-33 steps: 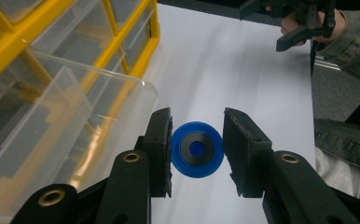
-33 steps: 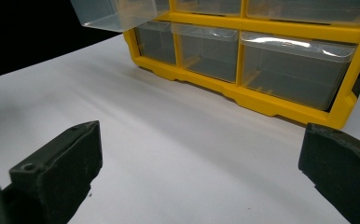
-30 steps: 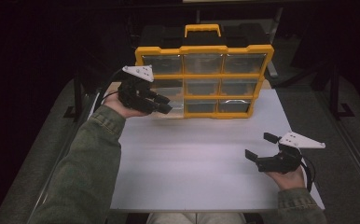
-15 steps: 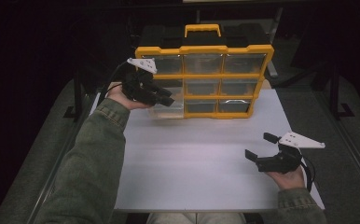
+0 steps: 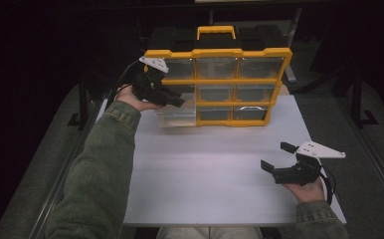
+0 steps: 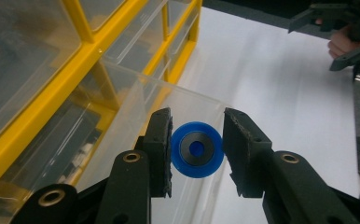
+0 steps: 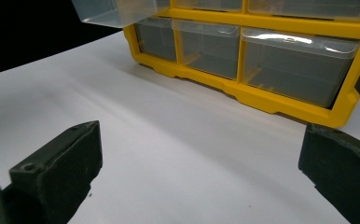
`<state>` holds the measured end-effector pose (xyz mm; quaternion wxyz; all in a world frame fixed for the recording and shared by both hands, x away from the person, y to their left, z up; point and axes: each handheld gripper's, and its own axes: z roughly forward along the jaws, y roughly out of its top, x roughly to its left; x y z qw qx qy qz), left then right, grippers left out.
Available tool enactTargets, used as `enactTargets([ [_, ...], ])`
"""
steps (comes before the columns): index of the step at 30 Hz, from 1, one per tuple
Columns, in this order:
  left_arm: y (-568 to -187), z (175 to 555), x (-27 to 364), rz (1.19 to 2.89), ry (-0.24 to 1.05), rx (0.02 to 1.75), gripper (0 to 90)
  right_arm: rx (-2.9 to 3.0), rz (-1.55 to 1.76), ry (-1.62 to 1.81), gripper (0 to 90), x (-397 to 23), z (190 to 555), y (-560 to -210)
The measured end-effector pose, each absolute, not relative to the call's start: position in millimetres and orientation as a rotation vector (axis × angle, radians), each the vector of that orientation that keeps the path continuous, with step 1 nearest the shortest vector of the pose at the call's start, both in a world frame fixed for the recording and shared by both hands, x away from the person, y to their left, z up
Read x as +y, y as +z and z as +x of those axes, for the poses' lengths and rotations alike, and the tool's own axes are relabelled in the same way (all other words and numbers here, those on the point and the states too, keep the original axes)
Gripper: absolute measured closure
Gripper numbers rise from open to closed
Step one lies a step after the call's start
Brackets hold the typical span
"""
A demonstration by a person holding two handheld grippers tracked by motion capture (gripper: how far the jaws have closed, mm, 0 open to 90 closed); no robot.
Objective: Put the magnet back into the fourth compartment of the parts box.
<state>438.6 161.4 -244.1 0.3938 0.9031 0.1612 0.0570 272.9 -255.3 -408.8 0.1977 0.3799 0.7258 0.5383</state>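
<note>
Since earlier, left tool, clamping blue disc, reached above pulled-out drawer's rim; right tool gapes.

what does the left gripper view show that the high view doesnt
The left gripper view alone reveals a blue disc clamped between the left gripper fingers, above the pulled-out clear drawer. The high view alone gives the organizer's yellow handle and the person's green sleeve. Both share the yellow organizer, the white table and the open right gripper.
</note>
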Motion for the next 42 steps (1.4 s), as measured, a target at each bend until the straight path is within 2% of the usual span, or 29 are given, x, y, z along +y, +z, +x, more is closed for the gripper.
enactTargets([
  [15,-249.0,447.3,160.5,2.313,0.232,0.489,61.7,2.039,1.067,1.505,0.0,-254.6,273.4,-409.9],
  [17,-248.4,448.8,162.9,2.300,0.208,0.514,57.0,2.039,1.066,1.504,0.0,-254.5,273.4,-410.0],
  [18,-248.1,449.0,164.8,2.295,0.199,0.525,50.7,2.040,1.067,1.502,0.0,-254.5,273.4,-410.1],
  [21,-248.7,447.5,166.6,2.288,0.187,0.518,44.9,2.041,1.068,1.501,0.0,-254.5,273.6,-410.4],
  [22,-249.6,445.4,169.0,2.282,0.178,0.507,37.8,2.043,1.071,1.500,0.0,-254.4,273.6,-410.6],
  [26,-249.9,442.1,173.1,2.256,0.172,0.510,29.8,2.045,1.073,1.498,0.0,-254.1,273.5,-410.8],
  [28,-249.7,440.0,174.6,2.244,0.183,0.516,21.4,2.045,1.076,1.498,0.0,-253.9,273.5,-410.9],
  [30,-251.1,438.4,174.9,2.247,0.175,0.528,8.2,2.044,1.075,1.497,0.0,-253.5,273.4,-411.0],
  [32,-252.7,436.5,175.0,2.256,0.187,0.537,1.1,2.044,1.076,1.497,0.0,-253.2,273.4,-411.1],
  [42,-253.6,425.5,186.6,2.181,0.213,0.529,0.0,2.043,1.078,1.492,0.0,-253.7,272.3,-411.1],
])
